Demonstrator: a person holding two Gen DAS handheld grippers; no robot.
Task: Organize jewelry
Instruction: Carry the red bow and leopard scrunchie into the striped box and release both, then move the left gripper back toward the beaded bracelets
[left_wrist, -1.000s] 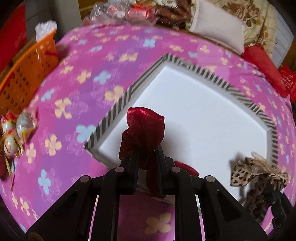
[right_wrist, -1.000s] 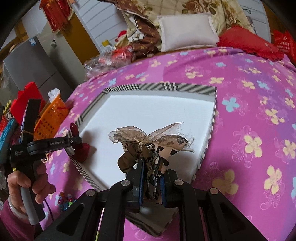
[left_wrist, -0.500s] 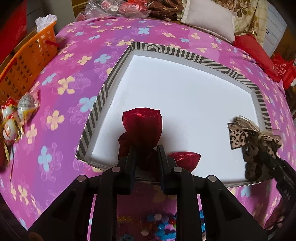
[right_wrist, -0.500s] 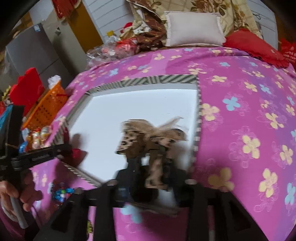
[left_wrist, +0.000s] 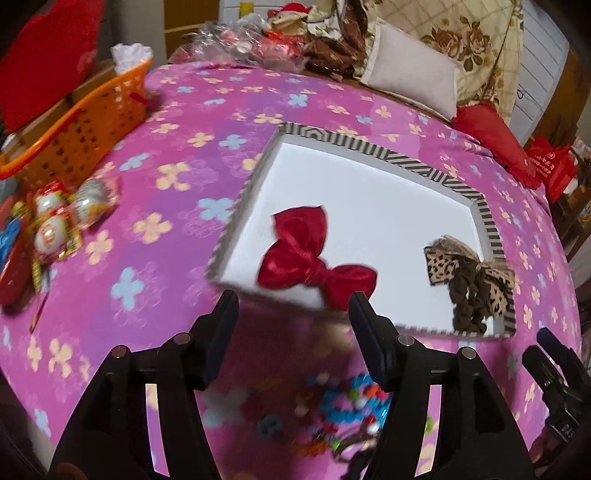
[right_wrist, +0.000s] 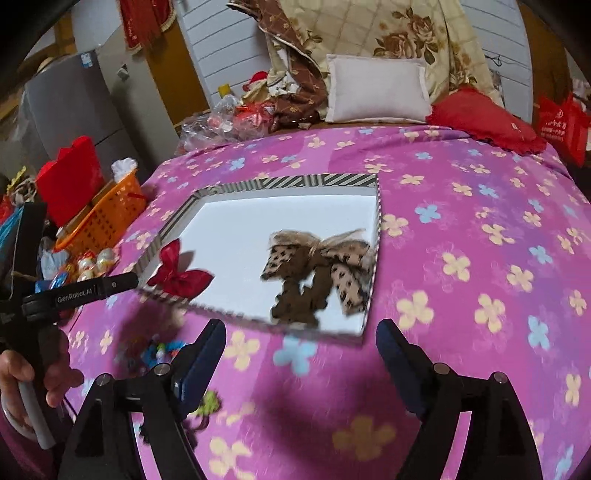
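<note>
Left tongs & right tongs just opened wide, nothing between them. Red bow & leopard bow lie in the striped tray on the bed.

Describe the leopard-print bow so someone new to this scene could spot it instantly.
On the pink flowered bedspread lies a shallow white tray with a black-and-white striped rim. Two bows lie inside it; the leopard-print bow sits by the right edge in the right wrist view. Unlike the plain red satin bow, it is tan, dark-spotted, with sheer ribbon.
</note>
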